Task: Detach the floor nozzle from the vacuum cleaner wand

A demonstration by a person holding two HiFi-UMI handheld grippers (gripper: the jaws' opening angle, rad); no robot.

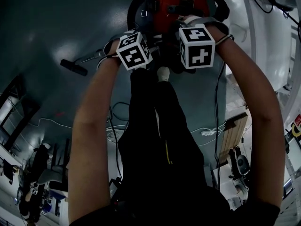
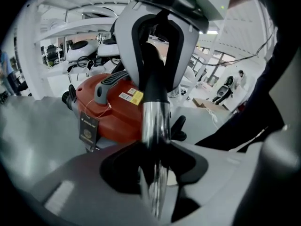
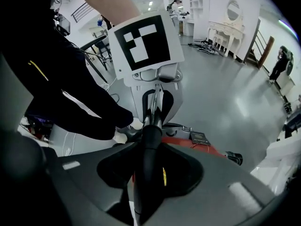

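Left gripper [image 2: 155, 166] — wand [image 2: 154, 121] tight between jaws

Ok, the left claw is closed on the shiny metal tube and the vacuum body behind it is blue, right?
Not blue: the vacuum body is red, as the left gripper view shows. The left claw is indeed closed on the shiny metal tube.

Nozzle [image 1: 74, 67] apparently lies left of the canister [image 1: 184, 2]

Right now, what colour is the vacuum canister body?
The vacuum canister is orange-red; the left gripper view shows it best.
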